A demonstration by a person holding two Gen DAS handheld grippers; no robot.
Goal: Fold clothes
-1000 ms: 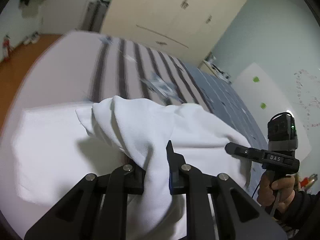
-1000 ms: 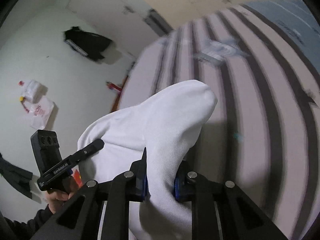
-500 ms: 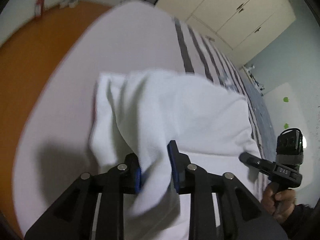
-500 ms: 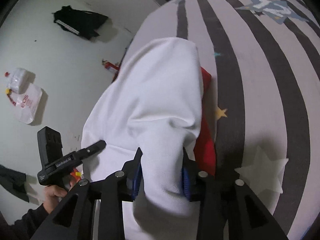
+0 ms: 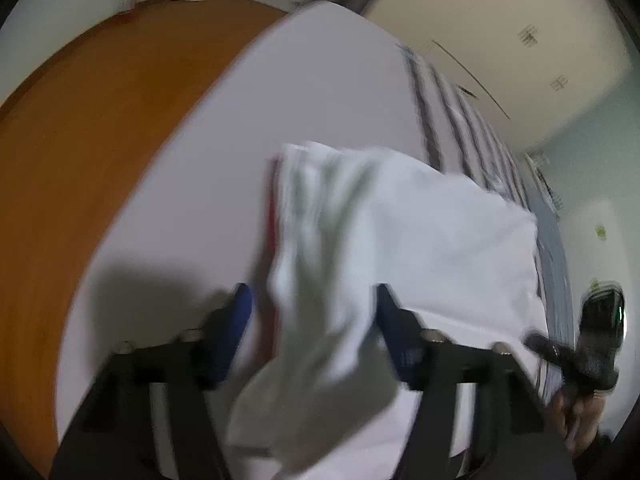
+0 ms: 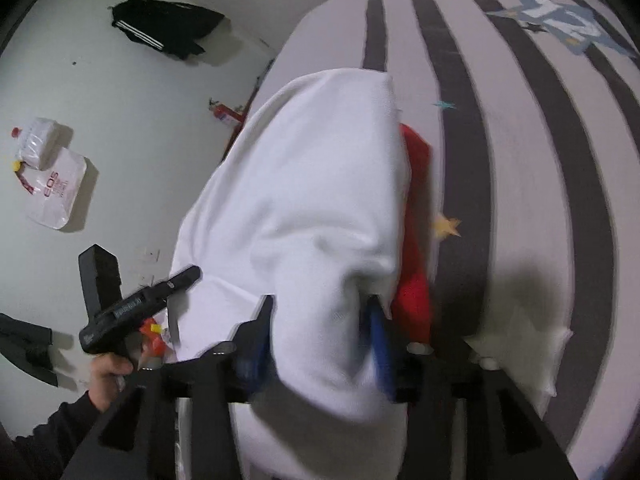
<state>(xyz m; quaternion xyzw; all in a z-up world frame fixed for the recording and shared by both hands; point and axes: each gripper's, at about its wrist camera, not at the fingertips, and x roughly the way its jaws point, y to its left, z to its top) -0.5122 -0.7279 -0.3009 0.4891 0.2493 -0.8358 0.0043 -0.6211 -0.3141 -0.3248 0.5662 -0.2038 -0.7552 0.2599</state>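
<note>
The white garment (image 6: 312,184) lies doubled over on the bed (image 6: 520,200), ahead of both tools; this fold appears laid, with further folds likely remaining. The left hand-held gripper (image 5: 314,308) and right hand-held gripper (image 6: 320,320) have just been opening: jaws apart, cloth between them, unclamped. A red item (image 6: 416,216) lies beneath the garment's right edge. Nothing obstructs withdrawal.

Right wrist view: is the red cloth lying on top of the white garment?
No, the red cloth lies under the white garment, showing only at its edge.
</note>
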